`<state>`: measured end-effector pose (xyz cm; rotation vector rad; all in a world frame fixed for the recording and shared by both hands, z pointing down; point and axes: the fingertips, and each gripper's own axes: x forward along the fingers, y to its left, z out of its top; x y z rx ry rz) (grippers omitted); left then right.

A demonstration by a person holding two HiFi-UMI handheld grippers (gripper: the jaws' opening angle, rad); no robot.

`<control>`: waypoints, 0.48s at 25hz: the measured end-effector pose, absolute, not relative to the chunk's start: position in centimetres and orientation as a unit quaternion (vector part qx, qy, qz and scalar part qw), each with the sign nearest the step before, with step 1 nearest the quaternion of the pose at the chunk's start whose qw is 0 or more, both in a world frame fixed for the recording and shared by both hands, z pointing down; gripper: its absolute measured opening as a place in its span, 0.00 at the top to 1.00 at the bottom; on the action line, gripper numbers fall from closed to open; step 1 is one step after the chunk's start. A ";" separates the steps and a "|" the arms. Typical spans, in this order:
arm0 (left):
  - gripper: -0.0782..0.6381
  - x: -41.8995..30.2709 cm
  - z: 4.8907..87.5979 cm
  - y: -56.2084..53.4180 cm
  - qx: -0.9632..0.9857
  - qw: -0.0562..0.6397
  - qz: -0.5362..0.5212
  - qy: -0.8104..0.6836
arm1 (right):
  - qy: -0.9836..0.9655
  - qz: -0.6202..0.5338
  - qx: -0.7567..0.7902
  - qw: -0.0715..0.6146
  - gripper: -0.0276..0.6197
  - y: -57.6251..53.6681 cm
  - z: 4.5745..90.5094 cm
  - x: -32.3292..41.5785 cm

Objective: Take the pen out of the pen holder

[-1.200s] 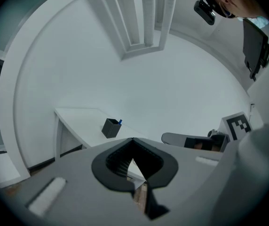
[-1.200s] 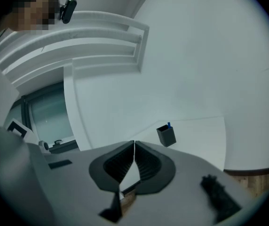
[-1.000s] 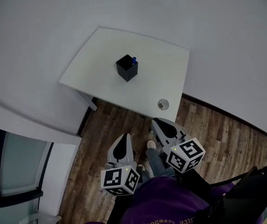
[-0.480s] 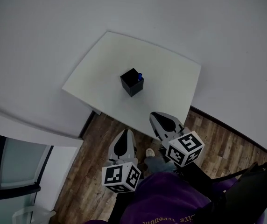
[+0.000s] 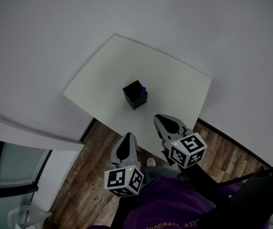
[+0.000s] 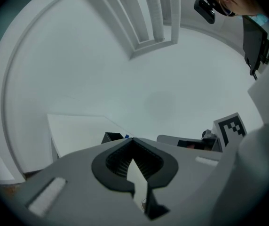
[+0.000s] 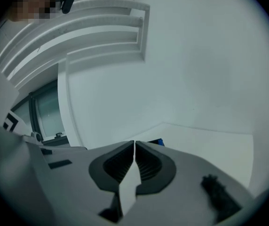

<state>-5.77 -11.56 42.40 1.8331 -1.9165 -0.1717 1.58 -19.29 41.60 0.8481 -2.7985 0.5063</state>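
I find no word or number I can read: the marker cubes show only black-and-white squares, and the yellow print on my purple top is too blurred

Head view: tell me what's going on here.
A person holds a gripper in each hand, by the near edge of the table. The left gripper and right gripper both have their jaws shut on nothing. The pen holder stands mid-table with the pen in it. Neither gripper has reached it yet.
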 end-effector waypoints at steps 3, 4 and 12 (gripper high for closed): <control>0.88 -5.4 42.7 -12.5 0.672 0.244 -0.059 -0.697 | -0.941 0.166 0.283 0.087 0.94 -20.3 41.8 1.4; 0.88 -5.4 42.8 -12.7 0.673 0.244 -0.058 -0.696 | -0.941 0.164 0.282 0.090 0.94 -20.6 41.9 1.3; 0.88 -6.8 42.7 -15.4 0.682 0.246 -0.050 -0.686 | -0.937 0.147 0.301 0.103 0.94 -23.9 42.3 -0.1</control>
